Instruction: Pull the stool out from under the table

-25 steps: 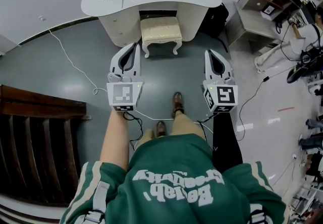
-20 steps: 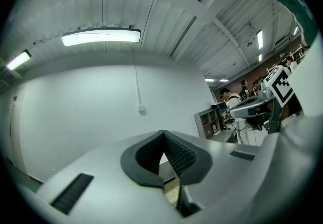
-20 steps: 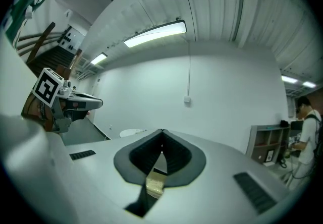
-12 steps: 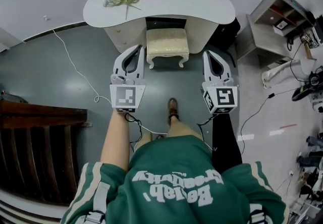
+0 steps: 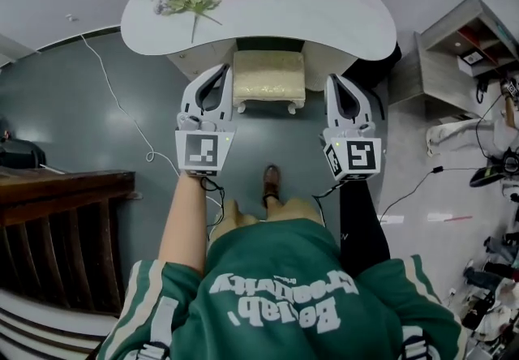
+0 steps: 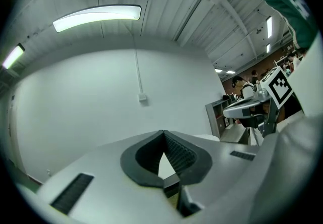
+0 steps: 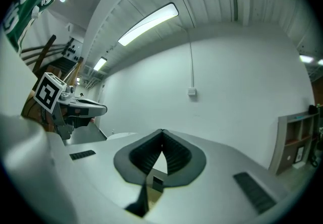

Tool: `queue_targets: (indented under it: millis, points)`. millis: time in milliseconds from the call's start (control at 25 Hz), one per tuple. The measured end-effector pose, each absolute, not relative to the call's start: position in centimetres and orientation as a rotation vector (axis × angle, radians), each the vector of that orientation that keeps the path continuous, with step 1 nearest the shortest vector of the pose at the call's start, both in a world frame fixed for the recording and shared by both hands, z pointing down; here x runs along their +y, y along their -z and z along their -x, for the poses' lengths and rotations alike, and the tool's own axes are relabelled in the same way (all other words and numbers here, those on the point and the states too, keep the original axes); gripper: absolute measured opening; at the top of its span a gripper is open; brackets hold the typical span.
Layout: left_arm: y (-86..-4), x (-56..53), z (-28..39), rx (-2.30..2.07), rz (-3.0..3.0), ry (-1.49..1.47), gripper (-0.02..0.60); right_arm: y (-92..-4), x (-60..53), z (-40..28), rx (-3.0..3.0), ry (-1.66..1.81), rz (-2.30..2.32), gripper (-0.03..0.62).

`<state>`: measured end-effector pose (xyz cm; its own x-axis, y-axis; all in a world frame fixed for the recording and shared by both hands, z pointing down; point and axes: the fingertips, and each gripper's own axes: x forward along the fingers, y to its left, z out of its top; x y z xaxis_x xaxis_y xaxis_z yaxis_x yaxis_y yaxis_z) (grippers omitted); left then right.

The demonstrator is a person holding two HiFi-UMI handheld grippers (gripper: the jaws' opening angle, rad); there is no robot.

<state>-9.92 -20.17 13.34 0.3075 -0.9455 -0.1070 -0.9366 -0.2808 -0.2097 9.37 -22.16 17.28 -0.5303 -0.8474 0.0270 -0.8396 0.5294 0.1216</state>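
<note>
While the cream cushioned stool [image 5: 268,79] sits upper centre of frame, its back part tucked under the white curved table [image 5: 340,14], the left gripper [image 5: 217,73] and right gripper [image 5: 334,79] flank it left and right, each with jaws pressed together, gripping nothing.

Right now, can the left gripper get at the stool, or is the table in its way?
Probably yes: the stool pokes out from under the table, and the left gripper hangs by its left side with nothing between. Its jaws are shut, though.
</note>
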Motion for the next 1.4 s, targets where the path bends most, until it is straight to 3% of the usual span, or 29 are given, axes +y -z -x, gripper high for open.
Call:
queue_targets:
  millis: [920, 1120, 1160, 1280, 1400]
  points:
    - [-27.4, -30.5, 13.4, 1.760, 2.460, 0.128, 0.014, -32.6, -29.8, -6.9, -2.588, -0.076, -1.482, 0.011]
    - [-33.0, -32.9, 14.6, 1.702, 2.535, 0.138, 0.023, -37.4, -31.6, -5.3, -2.516, -0.045, -1.474, 0.075]
    - [-34.2, -33.1, 14.6, 1.680, 2.561, 0.140, 0.054, -38.3, -31.8, -5.1, -2.505, -0.046, -1.475, 0.096]
    - [-37.6, -33.9, 14.6, 1.613, 2.601, 0.156, 0.239, -41.0, -32.4, -4.7, -2.482, -0.065, -1.478, 0.153]
    - [-40.6, -34.2, 15.0, 1.605, 2.623, 0.150, 0.282, -44.0, -32.6, -4.8, -2.459, -0.095, -1.470, 0.211]
